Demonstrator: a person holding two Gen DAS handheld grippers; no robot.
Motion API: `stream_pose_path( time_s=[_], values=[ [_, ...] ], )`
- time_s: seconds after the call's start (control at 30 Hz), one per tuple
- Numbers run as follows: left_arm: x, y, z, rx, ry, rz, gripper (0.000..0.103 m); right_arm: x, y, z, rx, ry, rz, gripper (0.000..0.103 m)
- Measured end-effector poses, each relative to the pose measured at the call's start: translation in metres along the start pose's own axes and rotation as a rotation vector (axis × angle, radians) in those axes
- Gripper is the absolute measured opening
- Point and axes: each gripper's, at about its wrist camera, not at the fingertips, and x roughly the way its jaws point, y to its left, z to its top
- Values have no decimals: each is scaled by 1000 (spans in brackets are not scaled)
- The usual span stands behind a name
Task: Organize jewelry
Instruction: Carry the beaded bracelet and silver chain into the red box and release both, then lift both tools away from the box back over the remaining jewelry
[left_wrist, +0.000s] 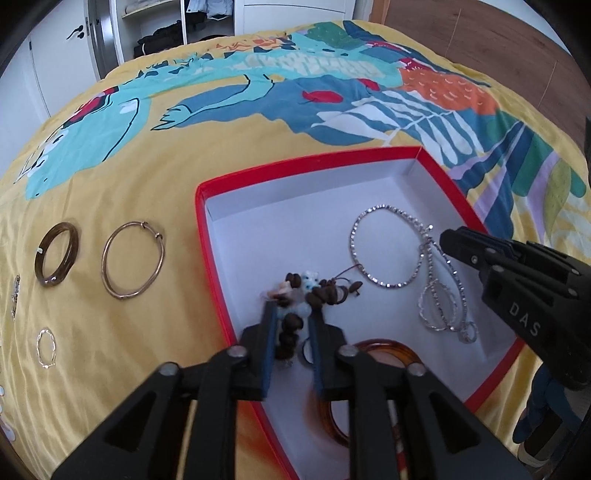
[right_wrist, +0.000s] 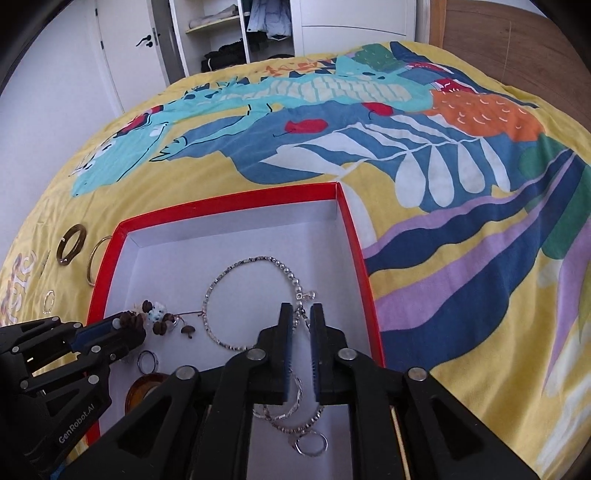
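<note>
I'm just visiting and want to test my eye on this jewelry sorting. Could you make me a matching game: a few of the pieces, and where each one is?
Things:
1. brown bead bracelet
2. silver chain
3. dark brown bangle
4. amber bangle

Places:
A. on the bedspread, outside the red box
B. between the left gripper fingers
C. on the box floor, partly hidden behind the left gripper
D. running between the right gripper fingers

Pairs: 1-B, 2-D, 3-A, 4-C
</note>
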Motion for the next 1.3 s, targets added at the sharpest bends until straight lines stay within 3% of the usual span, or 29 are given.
stream_pose_path(
  time_s=[0.13,0.33,0.57,0.6,0.67,1.0,1.3],
  values=[
    [-21,-1,4,4,-29,-8,21,-22,-4,2,10,-24,-13,22],
    [-86,3,7,-11,-122,-30,21,-80,-4,9,23,-92,-20,25],
    [-186,28,1,-20,-231,53,23,-175,17,16,9,-217,1,30],
    [-203,35,-2,-23,-244,73,35,-187,21,17,5,-233,5,32],
    [-228,47,-9,-32,-271,103,40,-215,31,17,-3,-272,17,34],
    [-341,105,-61,-82,-371,248,40,-311,77,-4,-43,-394,73,36],
    [-417,131,-109,-149,-458,295,44,-372,118,-36,-71,-462,126,43]
  ],
)
